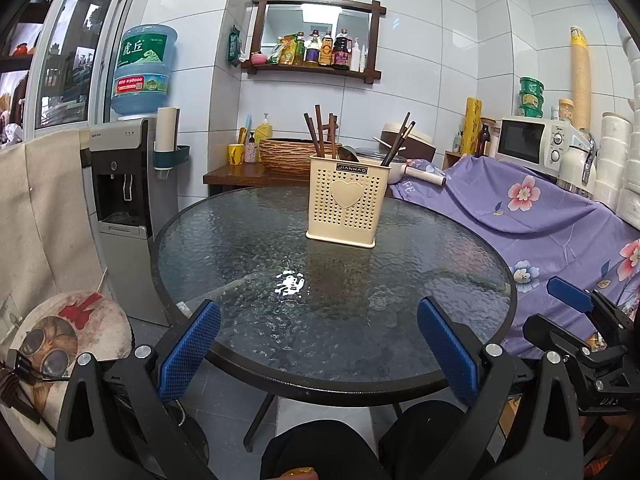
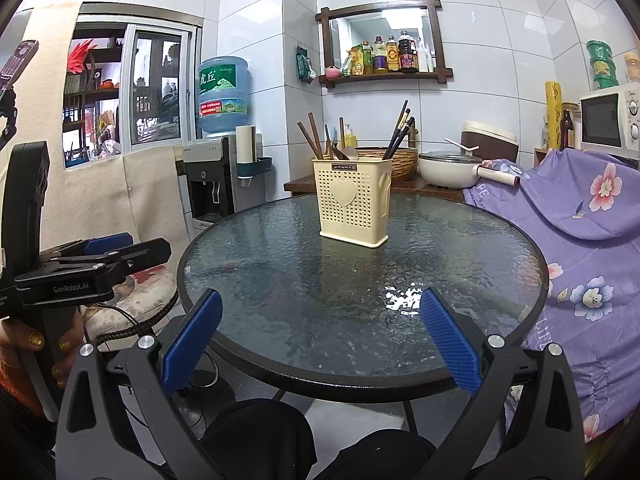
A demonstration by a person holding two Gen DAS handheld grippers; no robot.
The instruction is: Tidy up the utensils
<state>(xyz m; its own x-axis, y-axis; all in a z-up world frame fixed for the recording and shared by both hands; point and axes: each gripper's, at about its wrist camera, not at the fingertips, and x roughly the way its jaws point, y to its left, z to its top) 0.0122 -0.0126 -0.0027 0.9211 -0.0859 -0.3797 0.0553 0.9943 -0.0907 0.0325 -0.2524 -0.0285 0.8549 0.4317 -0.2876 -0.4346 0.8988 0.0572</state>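
A cream perforated utensil holder (image 1: 345, 200) (image 2: 352, 204) with a heart on its front stands upright on the round glass table (image 1: 240, 240) (image 2: 280, 264), toward the far side. Brown wooden utensils (image 1: 320, 130) (image 2: 310, 134) and a metal spoon fill its left part; dark chopsticks (image 1: 398, 140) (image 2: 398, 130) lean out of its right part. My left gripper (image 1: 320, 344) is open and holds nothing at the table's near edge. My right gripper (image 2: 322, 340) is also open and holds nothing at the near edge. Each gripper shows at the side of the other's view.
A purple floral cloth (image 1: 540, 216) (image 2: 580, 216) drapes over furniture right of the table. A water dispenser (image 1: 124, 184) (image 2: 212, 176) stands at the left. Behind the table a wooden counter carries a woven basket (image 1: 292, 154), a pan (image 2: 448, 168) and a microwave (image 1: 528, 140). A cushioned stool (image 1: 68, 332) sits near left.
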